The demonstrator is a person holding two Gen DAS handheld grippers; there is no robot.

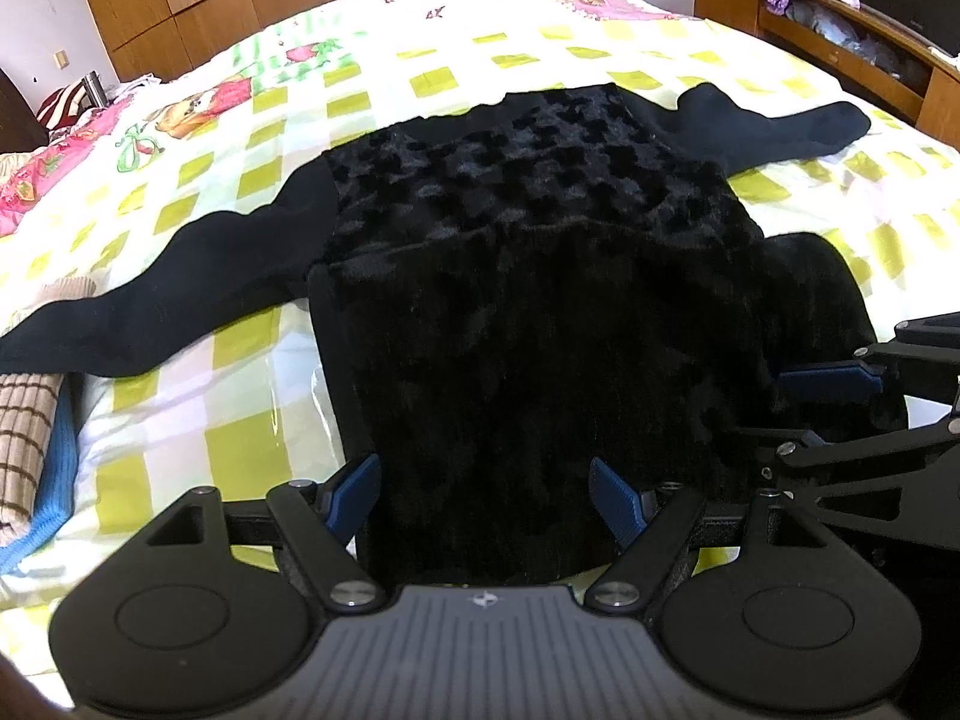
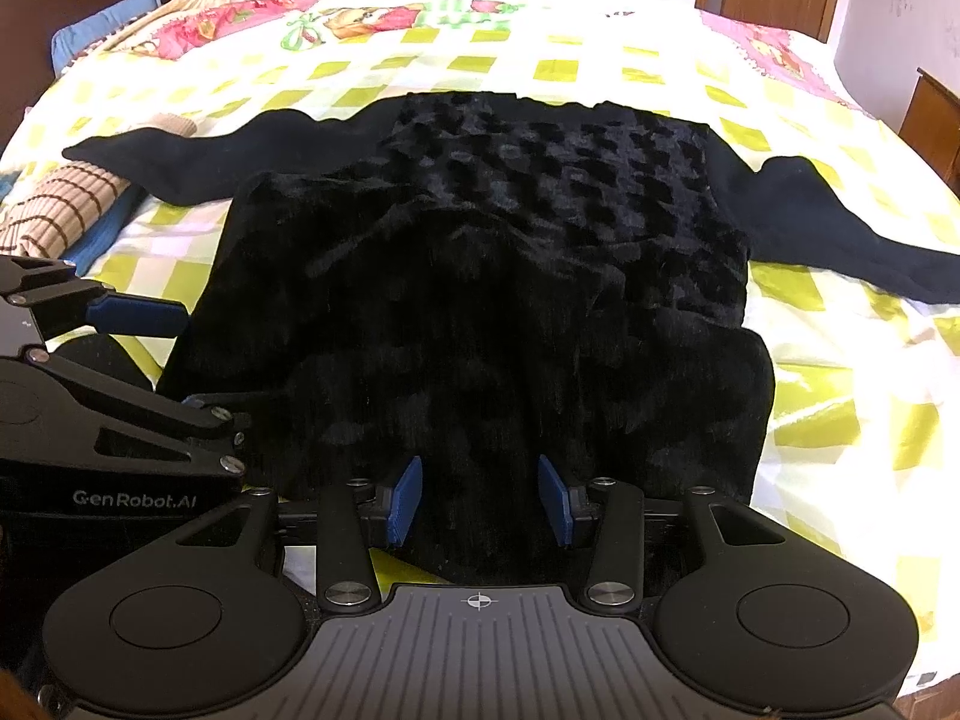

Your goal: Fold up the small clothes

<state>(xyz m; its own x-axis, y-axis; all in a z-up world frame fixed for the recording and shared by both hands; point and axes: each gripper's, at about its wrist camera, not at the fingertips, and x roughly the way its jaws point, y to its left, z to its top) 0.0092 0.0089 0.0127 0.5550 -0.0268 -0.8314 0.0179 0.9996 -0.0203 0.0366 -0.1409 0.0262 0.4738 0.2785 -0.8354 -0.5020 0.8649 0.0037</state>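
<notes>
A black fuzzy top (image 1: 528, 228) lies flat on the bed, sleeves spread to both sides; it also shows in the right wrist view (image 2: 540, 210). Its near hem is doubled over the body. My left gripper (image 1: 489, 495) is open, its blue pads either side of the near hem at the left. My right gripper (image 2: 480, 495) is open over the hem at the right. Each gripper shows in the other's view: the right one (image 1: 840, 402) at the right edge, the left one (image 2: 150, 354) at the left edge.
The bed has a yellow-green checked sheet (image 1: 252, 438). A folded brown striped and blue garment stack (image 1: 30, 450) lies at the left, also in the right wrist view (image 2: 66, 210). A wooden shelf (image 1: 870, 54) stands at the far right.
</notes>
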